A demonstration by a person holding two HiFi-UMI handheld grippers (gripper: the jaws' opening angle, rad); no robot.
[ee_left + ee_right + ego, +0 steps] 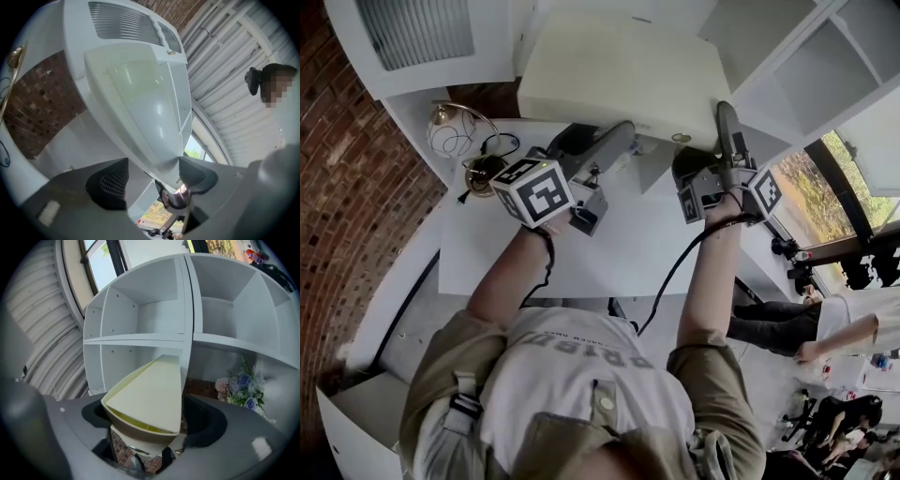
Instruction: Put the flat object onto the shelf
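Two hand-held grippers reach up and away from us over a white table (619, 253), seen from above the wearer's shoulders. At the far left of the head view runs a red brick wall (356, 187).

Left of centre, the left gripper (622, 139) angles up toward a cream flat object (619, 75). This shallow box fills the upper middle of the frame, raised above the table. In the left gripper view we look at its pale underside. Its near corner dips between the jaws, which stand spread. The corner lies against the right-hand pad, and a clear gap separates it from the left-hand one.

Right of centre in the head view, the right gripper (724, 117) meets the object's right edge. In its own view the object's near end lies between widely spread jaws, with a thin strip of background showing beside the right-hand pad. The far end points at a lower compartment of the white shelf (825, 70); we cannot tell whether it touches.

The shelf's open compartments fill the upper right of the head view. Pastel flowers (241, 385) sit at the right of the right gripper view. Other people (834, 328) appear at the lower right of the head view.
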